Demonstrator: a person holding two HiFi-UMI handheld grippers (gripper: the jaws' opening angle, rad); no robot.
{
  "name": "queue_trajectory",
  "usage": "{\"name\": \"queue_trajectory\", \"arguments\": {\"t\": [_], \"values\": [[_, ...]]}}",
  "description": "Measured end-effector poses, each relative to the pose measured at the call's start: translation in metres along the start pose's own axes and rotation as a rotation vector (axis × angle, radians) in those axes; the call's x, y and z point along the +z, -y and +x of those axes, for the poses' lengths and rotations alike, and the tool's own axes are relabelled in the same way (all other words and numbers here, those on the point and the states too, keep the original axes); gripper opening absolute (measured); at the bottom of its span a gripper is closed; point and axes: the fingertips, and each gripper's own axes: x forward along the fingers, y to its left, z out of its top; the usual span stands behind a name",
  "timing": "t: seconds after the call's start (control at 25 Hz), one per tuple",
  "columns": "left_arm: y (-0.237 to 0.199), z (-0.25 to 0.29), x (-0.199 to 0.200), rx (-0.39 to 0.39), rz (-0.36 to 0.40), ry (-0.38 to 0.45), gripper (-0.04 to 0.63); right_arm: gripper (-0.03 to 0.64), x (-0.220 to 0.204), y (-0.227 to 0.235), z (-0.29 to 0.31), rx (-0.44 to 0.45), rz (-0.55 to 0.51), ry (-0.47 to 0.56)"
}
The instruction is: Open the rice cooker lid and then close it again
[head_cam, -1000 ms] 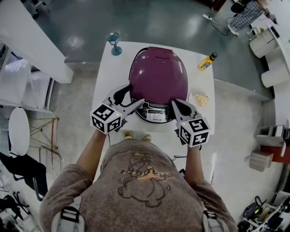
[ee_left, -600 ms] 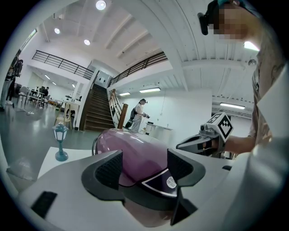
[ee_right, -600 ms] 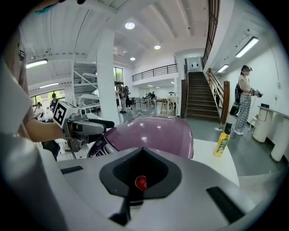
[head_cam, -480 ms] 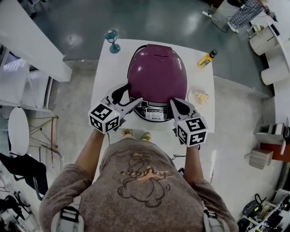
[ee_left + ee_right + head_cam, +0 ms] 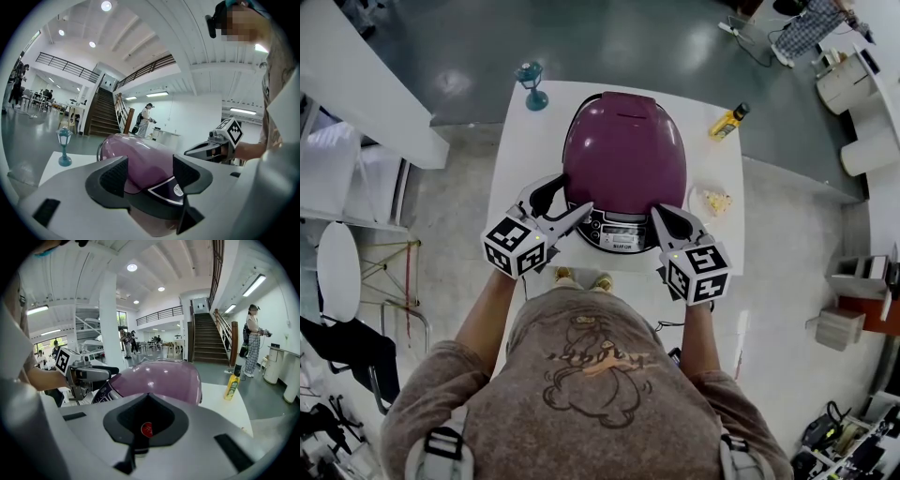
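Observation:
The purple rice cooker (image 5: pixel 625 155) stands in the middle of the white table (image 5: pixel 525 141) with its lid down. Its control panel (image 5: pixel 619 234) faces me. My left gripper (image 5: pixel 578 193) is open at the cooker's front left corner, and in the left gripper view (image 5: pixel 150 171) the purple lid (image 5: pixel 136 159) shows between the two pads. My right gripper (image 5: pixel 660 213) is shut with nothing in it, its tip against the cooker's front right side. The right gripper view (image 5: pixel 146 420) looks over the lid (image 5: pixel 159 378) to the left gripper (image 5: pixel 110 371).
A small teal lamp (image 5: pixel 533 86) stands at the table's far left corner. A yellow bottle (image 5: pixel 728 126) is at the far right, with a yellowish snack (image 5: pixel 715 202) nearer on the right. White chairs and shelving stand on the floor to the left.
Both grippers have drifted very slightly; the left one has edged a little to the left. The lid has stayed down.

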Motion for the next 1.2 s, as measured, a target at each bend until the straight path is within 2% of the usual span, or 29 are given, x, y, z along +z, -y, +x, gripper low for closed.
{"name": "queue_trajectory", "arguments": {"t": [0.28,0.48,0.6,0.8,1.04,1.2], "values": [[0.001,0.000,0.000,0.004,-0.021,0.001,0.316,0.005,-0.001,0.001,-0.001,0.037,0.004,0.013],[0.000,-0.001,0.003,0.016,-0.070,-0.002,0.316,0.005,0.001,0.001,-0.002,0.077,0.039,0.024],[0.000,-0.006,0.011,0.056,-0.069,0.018,0.316,0.005,0.007,0.002,-0.004,0.101,0.101,0.079],[0.006,-0.022,0.020,0.110,-0.067,0.059,0.316,0.005,0.020,0.007,-0.020,0.101,0.108,0.204],[0.022,-0.039,0.017,0.124,-0.039,0.075,0.310,0.005,0.017,0.011,-0.045,0.038,0.114,0.297],[0.032,-0.052,0.004,0.095,-0.006,0.062,0.271,0.004,0.005,0.005,-0.063,-0.046,0.114,0.333]]}}
